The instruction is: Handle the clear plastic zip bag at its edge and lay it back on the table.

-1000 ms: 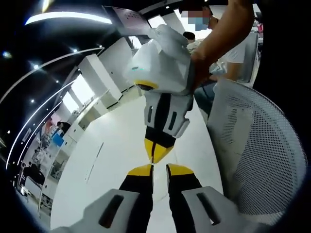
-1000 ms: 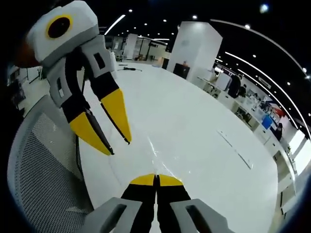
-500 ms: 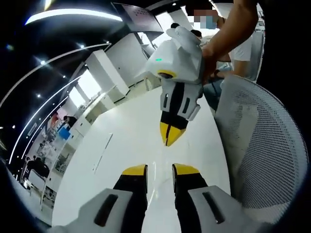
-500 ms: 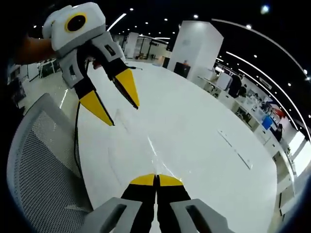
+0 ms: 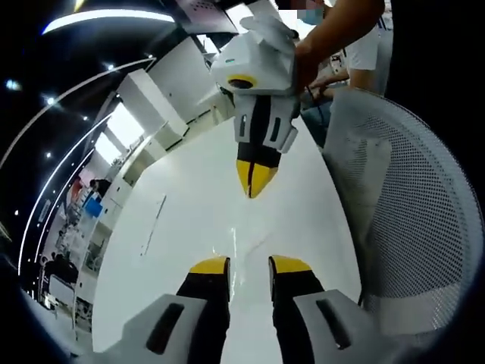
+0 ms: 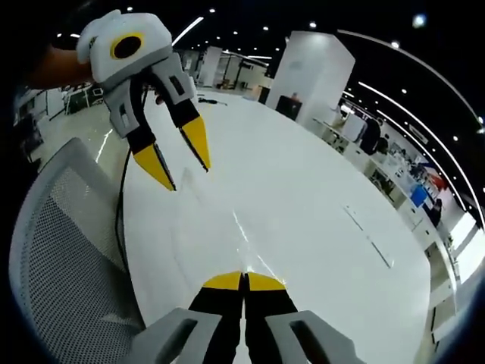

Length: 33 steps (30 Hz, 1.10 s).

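White table (image 6: pixel 303 227) runs long through a big office hall with ceiling lights. On it lies the clear zip bag (image 6: pixel 216 227), flat and hard to see; its near edge is clenched between the closed jaws of the right gripper (image 6: pixel 243 281). The left gripper (image 5: pixel 248 265) has its jaws apart, above the bag, holding nothing. A mesh chair (image 5: pixel 402 220) stands beside the table.
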{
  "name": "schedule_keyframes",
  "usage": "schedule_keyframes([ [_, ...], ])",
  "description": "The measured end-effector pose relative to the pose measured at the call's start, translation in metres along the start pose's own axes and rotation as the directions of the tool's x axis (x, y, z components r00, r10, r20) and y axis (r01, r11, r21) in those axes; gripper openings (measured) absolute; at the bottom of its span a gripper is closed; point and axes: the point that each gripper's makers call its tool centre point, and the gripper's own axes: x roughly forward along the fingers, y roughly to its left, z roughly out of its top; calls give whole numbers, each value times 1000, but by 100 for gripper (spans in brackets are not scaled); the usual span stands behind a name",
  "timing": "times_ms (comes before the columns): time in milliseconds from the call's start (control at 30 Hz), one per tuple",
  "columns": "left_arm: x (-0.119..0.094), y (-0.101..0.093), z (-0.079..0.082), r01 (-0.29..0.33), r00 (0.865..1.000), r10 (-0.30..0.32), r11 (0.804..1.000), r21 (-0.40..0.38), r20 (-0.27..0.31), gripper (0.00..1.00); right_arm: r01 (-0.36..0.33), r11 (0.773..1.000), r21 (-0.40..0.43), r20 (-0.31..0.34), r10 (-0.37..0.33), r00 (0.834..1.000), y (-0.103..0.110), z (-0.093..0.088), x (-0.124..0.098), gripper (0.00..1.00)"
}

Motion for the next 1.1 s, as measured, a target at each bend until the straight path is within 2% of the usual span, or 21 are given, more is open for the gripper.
schedule_keyframes([
  [200, 7, -3, -3, 14, 999, -12, 999, 47, -33, 16, -3, 1000, -11, -13, 3, 1000, 2, -1, 2, 0],
  [300, 9, -5, -3, 22, 999, -21, 999, 44, -33, 14, -3, 1000, -8, -21, 3, 1000, 3, -1, 3, 0],
  [667, 16, -11, -9, 16, 998, -12, 998, 56, -58, 1, -5, 1000, -7, -29, 5, 1000, 5, -1, 2, 0],
  [1100, 19, -11, -13, 25, 997, -20, 997, 67, -68, 0, -9, 1000, -21, -29, 9, 1000, 7, -1, 2, 0],
])
